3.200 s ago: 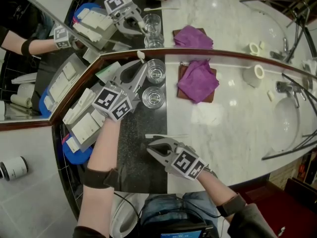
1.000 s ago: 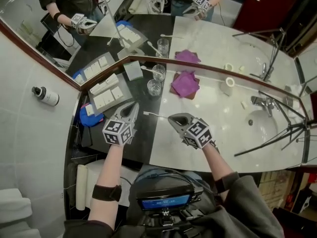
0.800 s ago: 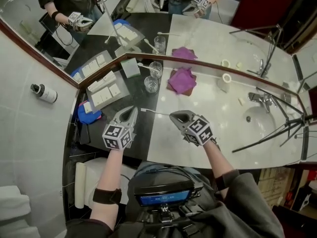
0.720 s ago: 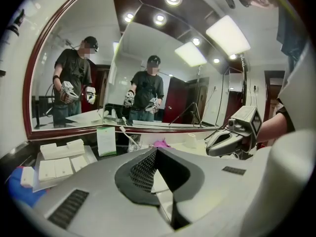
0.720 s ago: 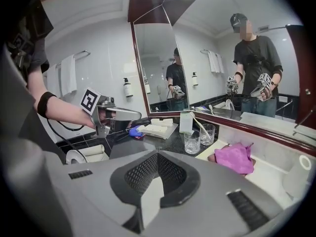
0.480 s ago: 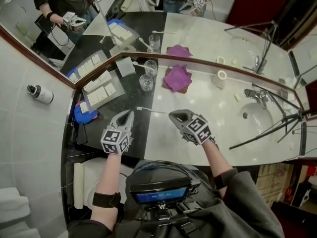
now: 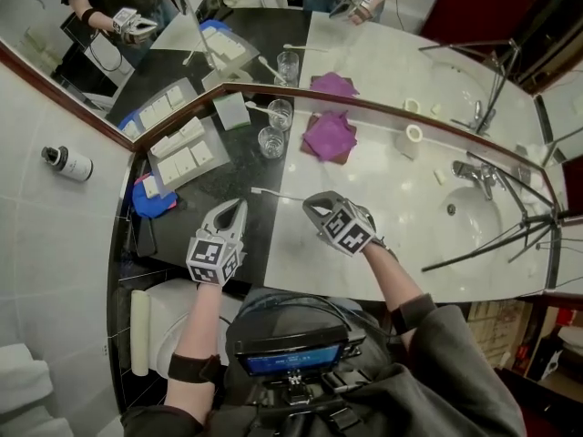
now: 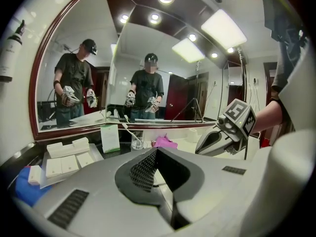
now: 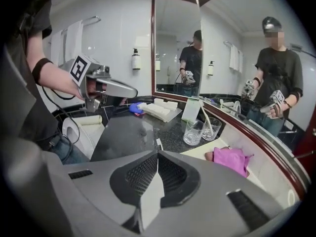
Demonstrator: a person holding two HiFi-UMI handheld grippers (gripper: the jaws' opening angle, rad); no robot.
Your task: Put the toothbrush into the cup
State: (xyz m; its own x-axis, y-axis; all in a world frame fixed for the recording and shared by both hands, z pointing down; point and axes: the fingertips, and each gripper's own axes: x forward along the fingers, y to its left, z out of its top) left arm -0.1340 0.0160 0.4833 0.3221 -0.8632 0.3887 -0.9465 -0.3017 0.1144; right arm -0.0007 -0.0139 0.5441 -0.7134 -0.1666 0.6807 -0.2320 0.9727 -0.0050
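Left gripper (image 7: 234, 207): shut, empty, off to the side
Right gripper (image 7: 311, 201): squeezed shut on the thin white toothbrush (image 7: 278, 194), to carry it
Toothbrush: over the black counter (image 7: 208, 188), well apart from the clear glass cup (image 7: 271, 142)
Cup: empty, so there is room for it

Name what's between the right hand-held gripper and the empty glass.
Bare counter, head view; the toothbrush in the right hand-held gripper points left of it.

R gripper (image 9: 158, 152) jaws tight on toothbrush (image 9: 159, 143), 2 cups (image 9: 193, 131) ahead
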